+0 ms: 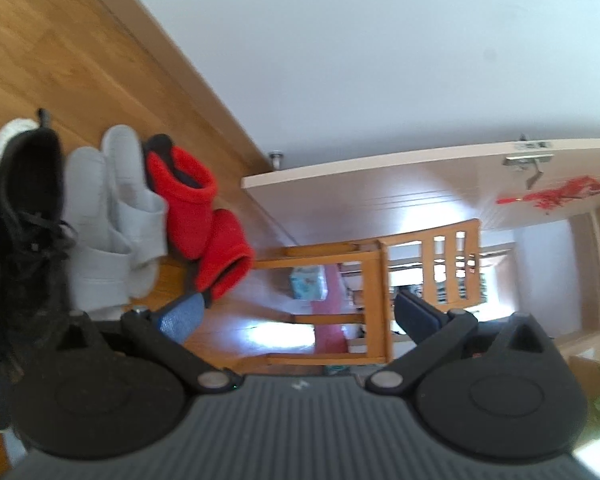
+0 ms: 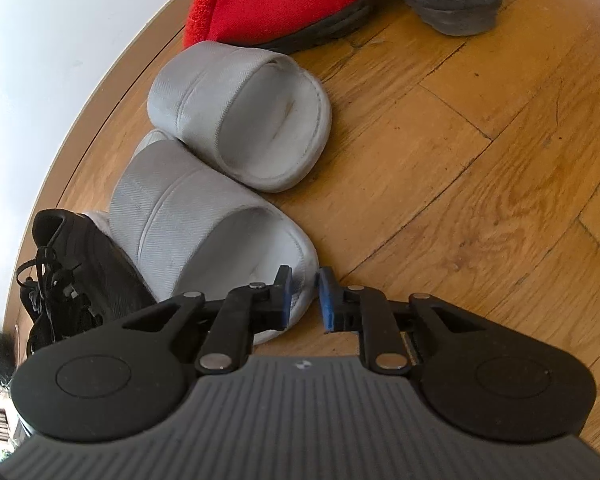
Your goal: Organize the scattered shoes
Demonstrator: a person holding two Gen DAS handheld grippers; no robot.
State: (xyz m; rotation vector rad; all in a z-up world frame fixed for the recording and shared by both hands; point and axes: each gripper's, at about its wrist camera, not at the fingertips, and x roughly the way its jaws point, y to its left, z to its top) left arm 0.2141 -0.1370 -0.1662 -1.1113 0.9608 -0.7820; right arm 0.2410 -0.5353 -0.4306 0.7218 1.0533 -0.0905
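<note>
though stamped, the right gripper [image 2: 305, 295] logo stays unreadable.

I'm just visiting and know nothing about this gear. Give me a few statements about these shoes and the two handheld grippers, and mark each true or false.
1. The left gripper has its jaws wide apart with nothing between them. True.
2. The red slippers lie between the grey slippers and the black shoe. False: the two grey slippers lie between the black shoe and the red pair.
3. The right gripper has its jaws close together at the heel rim of the nearer grey slipper. True.
4. The shoes lie on carpet. False: they lie on a wooden floor.
</note>
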